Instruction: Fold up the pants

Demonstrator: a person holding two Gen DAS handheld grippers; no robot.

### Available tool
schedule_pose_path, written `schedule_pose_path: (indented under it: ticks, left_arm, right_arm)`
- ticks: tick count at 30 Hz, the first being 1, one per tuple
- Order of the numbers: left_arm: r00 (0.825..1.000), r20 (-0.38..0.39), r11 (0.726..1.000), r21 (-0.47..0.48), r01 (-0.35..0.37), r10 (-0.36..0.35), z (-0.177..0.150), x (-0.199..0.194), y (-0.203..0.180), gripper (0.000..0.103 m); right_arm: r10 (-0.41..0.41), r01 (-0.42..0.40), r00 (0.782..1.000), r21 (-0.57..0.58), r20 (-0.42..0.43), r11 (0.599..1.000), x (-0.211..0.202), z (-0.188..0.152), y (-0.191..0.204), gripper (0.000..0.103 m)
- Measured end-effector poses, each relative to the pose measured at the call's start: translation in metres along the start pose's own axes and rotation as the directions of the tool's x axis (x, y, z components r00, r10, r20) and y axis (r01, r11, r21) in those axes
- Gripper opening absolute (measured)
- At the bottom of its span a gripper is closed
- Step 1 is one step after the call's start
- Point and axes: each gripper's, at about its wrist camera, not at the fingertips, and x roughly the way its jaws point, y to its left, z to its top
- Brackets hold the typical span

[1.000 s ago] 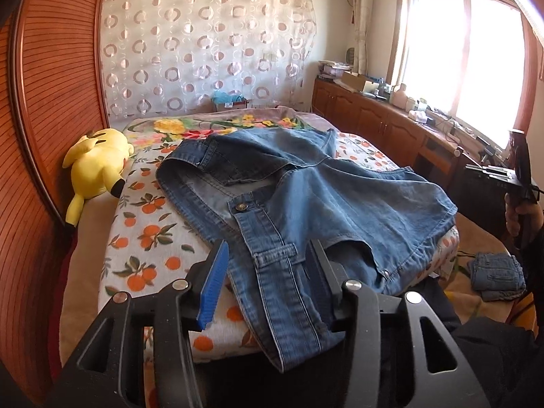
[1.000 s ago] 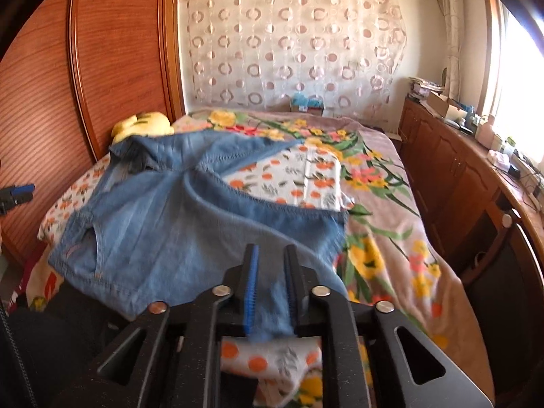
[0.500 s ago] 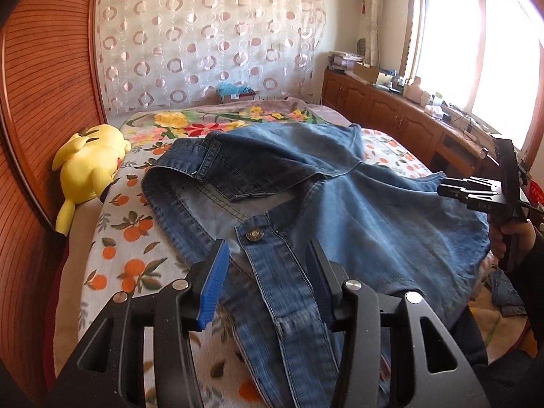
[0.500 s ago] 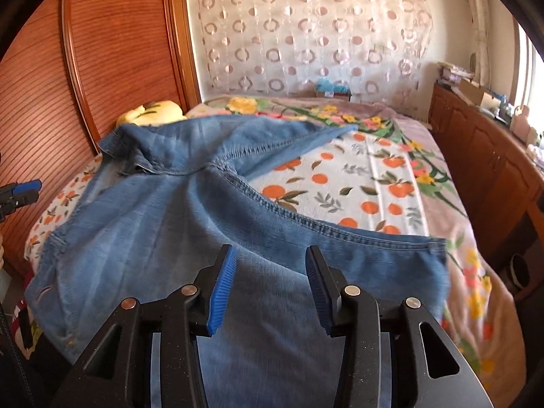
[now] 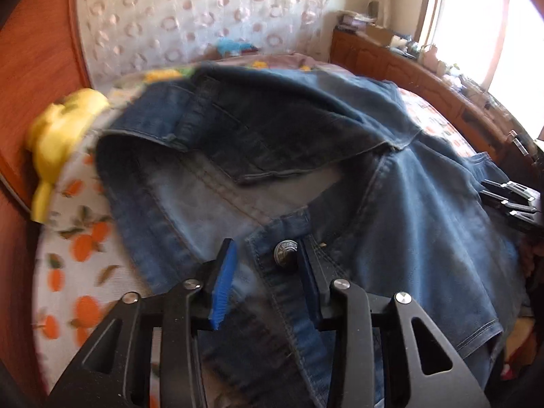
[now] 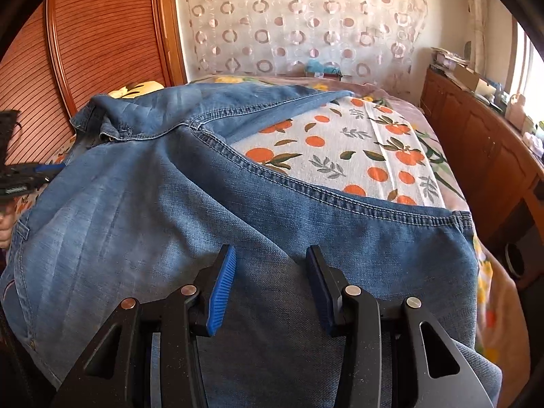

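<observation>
So the jeans are spread out on the bed, covering most of the near half, waist end on the left and a leg running off to the right. They're mid-blue denim, faded paler inside the open waistband, with a metal button on the fly flap and heavy double stitching along the seams. The far flap of the waist is folded over so the darker outside shows. The left gripper sits right at the waistband, button and flap between its blue pads; its jaws have just been closing in but there's a gap on both sides, so nothing pinched yet. The right gripper is over the leg near its hem, jaws apart after just opening, denim lying flat under them and not clamped. Edge-wise: the hem hangs close to the bed's near right corner, and the far right part of the bed is bare sheet with an orange-fruit print, lots of free space there. On the left a yellow plush sits just beside the waist, against a ribbed wooden wardrobe. A wooden cabinet runs along the right side, and a circle-pattern curtain hangs at the far end.
</observation>
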Motion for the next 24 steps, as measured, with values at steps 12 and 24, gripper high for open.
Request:
schedule_pose_path:
  ticks: [12,24]
  left_arm:
    - [0.999,0.013,0.997,0.066,-0.040,0.039,-0.004,-0.011,-0.022,0.006]
    - [0.994,0.087,0.998,0.007,-0.068,0.067,-0.015,-0.049,-0.001,0.003]
  right_arm:
    - [-0.008,0.008,1.000,0.003,0.006,1.000,-0.008,-0.005,0.002,0.045]
    - [-0.009,0.009,1.000,0.015,0.008,1.000,-0.008,-0.005,-0.001,0.045]
